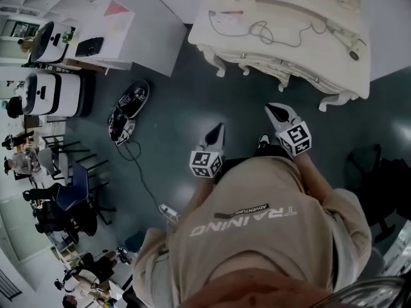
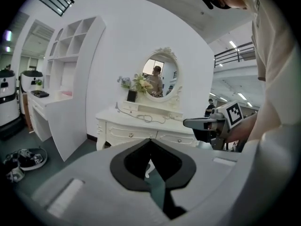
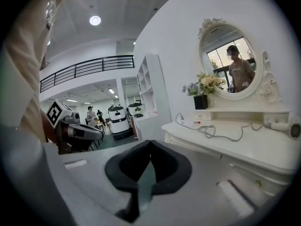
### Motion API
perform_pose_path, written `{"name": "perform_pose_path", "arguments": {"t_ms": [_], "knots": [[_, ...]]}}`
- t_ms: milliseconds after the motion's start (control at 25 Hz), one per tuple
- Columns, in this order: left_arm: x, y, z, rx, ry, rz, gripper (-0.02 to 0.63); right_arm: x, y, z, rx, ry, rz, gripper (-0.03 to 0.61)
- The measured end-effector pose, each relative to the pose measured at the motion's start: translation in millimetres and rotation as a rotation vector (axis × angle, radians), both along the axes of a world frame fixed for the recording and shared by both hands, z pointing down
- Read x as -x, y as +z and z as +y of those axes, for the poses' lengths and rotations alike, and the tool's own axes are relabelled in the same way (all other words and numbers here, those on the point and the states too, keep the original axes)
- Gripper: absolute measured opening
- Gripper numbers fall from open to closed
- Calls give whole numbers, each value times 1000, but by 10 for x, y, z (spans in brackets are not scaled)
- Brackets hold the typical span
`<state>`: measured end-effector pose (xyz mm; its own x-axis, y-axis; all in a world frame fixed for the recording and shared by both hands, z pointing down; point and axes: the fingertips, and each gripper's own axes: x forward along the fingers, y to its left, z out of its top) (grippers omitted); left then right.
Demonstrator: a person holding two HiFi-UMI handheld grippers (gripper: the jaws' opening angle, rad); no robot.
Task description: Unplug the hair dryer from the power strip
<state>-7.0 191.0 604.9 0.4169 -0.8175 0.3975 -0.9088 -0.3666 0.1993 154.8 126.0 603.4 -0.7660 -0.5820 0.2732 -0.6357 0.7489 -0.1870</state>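
Nearby, left tongs (image 1: 218, 129) and right tongs (image 1: 275, 110) face dresser (image 1: 257, 49) edge, closed.

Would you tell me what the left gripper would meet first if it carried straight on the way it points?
Probably the front of the dressing table; nothing shows in between, though depth is hard to judge.

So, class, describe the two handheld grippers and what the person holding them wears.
Both the left gripper and right gripper have light grey bodies with black jaw linings narrowing to a point. Each carries a white cube with black square markers. The person wears a beige top with white lettering.
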Motion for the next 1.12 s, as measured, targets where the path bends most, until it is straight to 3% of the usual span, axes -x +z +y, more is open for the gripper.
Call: {"name": "perform_pose_path", "arguments": {"t_ms": [240, 480, 760, 1120], "knots": [[65, 95, -333, 7, -36, 20, 6, 153, 117, -226, 29, -80, 15, 3], [372, 231, -654, 13, -37, 21, 6, 499, 242, -427, 63, -117, 49, 3], [943, 417, -1104, 51, 50, 53, 6, 1134, 119, -959, 69, -62, 94, 3], [1676, 87, -2468, -63, 232, 34, 6, 1926, -213, -1897, -2, 43, 121, 3]]}}
